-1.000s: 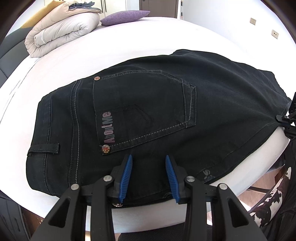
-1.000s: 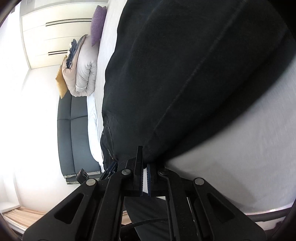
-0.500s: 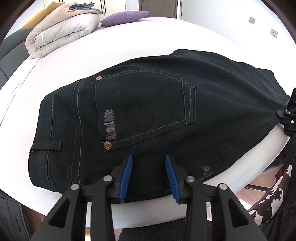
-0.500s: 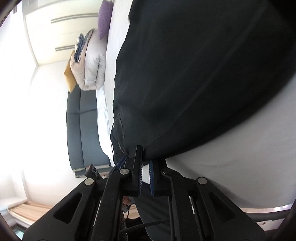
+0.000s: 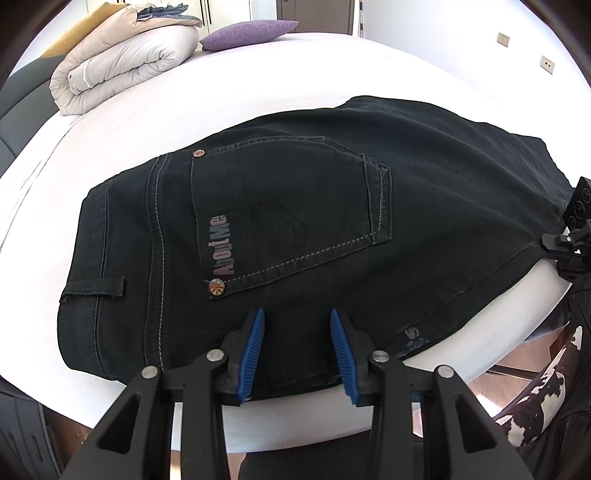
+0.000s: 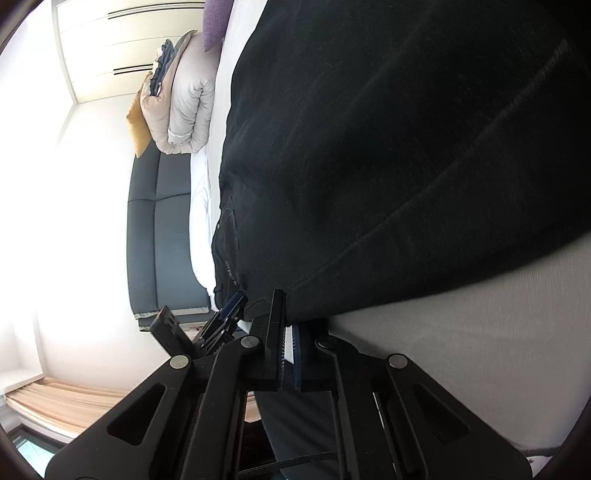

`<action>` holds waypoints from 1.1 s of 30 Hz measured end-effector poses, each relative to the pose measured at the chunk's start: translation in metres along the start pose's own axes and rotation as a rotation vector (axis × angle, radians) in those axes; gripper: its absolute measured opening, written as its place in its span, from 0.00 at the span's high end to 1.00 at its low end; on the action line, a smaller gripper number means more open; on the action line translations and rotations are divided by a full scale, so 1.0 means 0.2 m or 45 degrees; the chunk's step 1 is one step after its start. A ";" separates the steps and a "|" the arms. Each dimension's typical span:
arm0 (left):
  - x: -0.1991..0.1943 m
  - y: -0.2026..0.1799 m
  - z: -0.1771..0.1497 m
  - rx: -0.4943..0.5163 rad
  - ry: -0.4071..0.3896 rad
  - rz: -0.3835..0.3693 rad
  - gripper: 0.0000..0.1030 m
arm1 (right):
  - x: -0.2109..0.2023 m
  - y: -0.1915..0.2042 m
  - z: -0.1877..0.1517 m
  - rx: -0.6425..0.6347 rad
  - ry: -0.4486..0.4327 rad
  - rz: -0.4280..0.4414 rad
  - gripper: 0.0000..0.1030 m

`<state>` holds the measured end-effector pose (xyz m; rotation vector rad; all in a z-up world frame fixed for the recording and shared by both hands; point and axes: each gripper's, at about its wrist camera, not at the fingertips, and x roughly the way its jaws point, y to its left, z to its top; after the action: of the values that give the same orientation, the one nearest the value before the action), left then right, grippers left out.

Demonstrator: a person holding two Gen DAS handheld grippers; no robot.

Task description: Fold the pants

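On the white bed (image 5: 258,66), black pants (image 5: 332,206) lie spread flat with the seat side up, covering most of the near half of the mattress. The waistband sits at the left, with a belt loop (image 5: 94,287) on its near part, and the legs run off to the right. A back pocket (image 5: 291,210) faces up, stitched in pale thread, carrying a pinkish "AboutMe" label (image 5: 221,245) along its left edge and a round rivet (image 5: 217,287) at its near-left corner.

The left gripper (image 5: 297,350) hovers over the near edge of the pants, just near of the pocket. Its blue-padded jaws stand wide apart with only dark cloth showing between them, and nothing is held.

The right gripper (image 6: 289,341) is at the right end of the garment, where the cloth reaches the near-right edge of the mattress. Its jaws are drawn nearly together, and the hem of the pants sits right at their tips. Whether the cloth is actually pinched there, I cannot tell. In the left wrist view this gripper (image 5: 570,243) shows at the far right, against the pants' edge.

At the far left of the bed rests a rolled pale duvet (image 5: 122,62), with a purple pillow (image 5: 247,33) just right of it. A dark grey sofa (image 6: 162,236) stands beside the bed.
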<state>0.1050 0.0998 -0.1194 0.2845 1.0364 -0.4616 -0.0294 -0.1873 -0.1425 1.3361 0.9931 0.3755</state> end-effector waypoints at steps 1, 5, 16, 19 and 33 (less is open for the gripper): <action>0.00 0.00 0.00 0.000 0.001 0.001 0.61 | -0.02 0.00 0.00 0.015 -0.006 0.012 0.95; 0.00 0.00 0.00 0.005 0.008 0.007 0.61 | -0.18 -0.06 0.03 0.116 -0.124 0.051 0.95; 0.01 0.00 0.02 0.011 0.020 0.012 0.61 | -0.49 -0.23 0.08 0.266 -0.379 0.090 1.00; 0.01 0.00 0.02 0.010 0.019 0.011 0.60 | -0.48 -0.22 0.08 0.260 -0.371 0.100 1.00; -0.02 -0.01 0.01 -0.001 -0.003 0.021 0.62 | -0.81 0.03 0.02 0.014 -0.418 -0.058 0.95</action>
<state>0.1035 0.0983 -0.1147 0.2914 1.0311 -0.4463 -0.1143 -0.3069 -0.0752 1.3314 0.7499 0.1100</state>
